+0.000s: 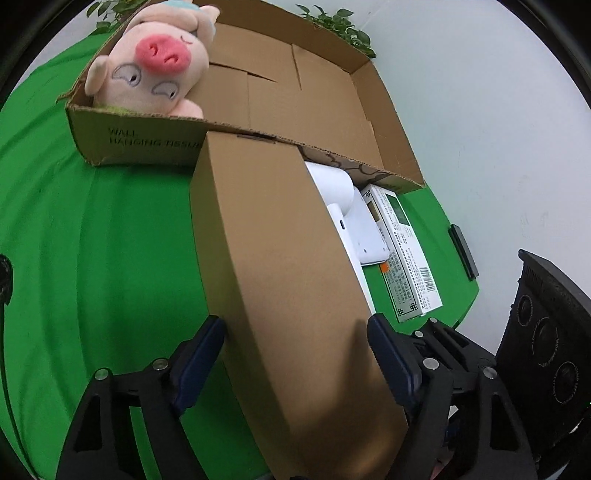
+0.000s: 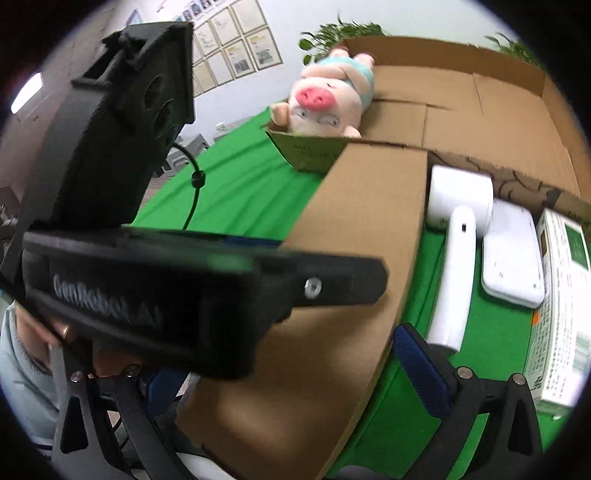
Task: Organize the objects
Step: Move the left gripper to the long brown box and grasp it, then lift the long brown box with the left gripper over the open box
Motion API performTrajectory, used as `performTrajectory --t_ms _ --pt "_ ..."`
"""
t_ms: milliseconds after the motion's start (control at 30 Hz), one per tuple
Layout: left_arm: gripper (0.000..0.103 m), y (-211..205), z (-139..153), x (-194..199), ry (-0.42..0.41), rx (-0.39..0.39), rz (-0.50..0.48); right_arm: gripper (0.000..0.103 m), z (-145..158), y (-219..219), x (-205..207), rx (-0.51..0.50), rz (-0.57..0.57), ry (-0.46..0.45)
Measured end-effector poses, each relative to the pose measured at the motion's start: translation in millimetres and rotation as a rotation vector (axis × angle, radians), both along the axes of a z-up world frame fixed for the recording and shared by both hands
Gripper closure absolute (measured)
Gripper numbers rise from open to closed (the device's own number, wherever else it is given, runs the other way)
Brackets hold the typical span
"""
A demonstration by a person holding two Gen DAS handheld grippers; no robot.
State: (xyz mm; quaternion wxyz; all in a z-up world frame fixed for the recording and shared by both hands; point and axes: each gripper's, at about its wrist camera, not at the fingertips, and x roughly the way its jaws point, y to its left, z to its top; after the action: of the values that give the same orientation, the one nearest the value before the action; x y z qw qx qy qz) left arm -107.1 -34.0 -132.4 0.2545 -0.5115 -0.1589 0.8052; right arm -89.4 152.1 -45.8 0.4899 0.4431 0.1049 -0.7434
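An office-like room set up for recording. Framed certificates (image 2: 236, 51) hang in rows on the white wall at upper left. A green cloth (image 1: 110, 240) covers the table, potted foliage (image 2: 332, 33) behind.

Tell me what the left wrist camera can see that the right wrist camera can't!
Only the left wrist view shows both blue pads of the left gripper on either side of the long brown cardboard box, and a flat black bar at the green cloth's edge.

Only the right wrist view shows framed papers on the wall, a grey sleeve, and the left gripper from outside.

Both show the pink plush pig in the big open cardboard carton, the white handheld device and the printed white-and-green box.
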Motion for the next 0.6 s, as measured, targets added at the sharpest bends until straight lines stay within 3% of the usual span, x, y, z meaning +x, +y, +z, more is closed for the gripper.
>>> performTrajectory --t_ms 133,600 --pt "0.028 -1.1 -4.8 3.0 -0.012 0.011 0.006 0.001 -2.5 -4.4 7.8 0.066 0.0 0.041" --pt "0.034 -14.0 5.4 15.1 0.003 0.014 0.049 0.009 1.3 -9.8 12.1 0.067 -0.016 0.073"
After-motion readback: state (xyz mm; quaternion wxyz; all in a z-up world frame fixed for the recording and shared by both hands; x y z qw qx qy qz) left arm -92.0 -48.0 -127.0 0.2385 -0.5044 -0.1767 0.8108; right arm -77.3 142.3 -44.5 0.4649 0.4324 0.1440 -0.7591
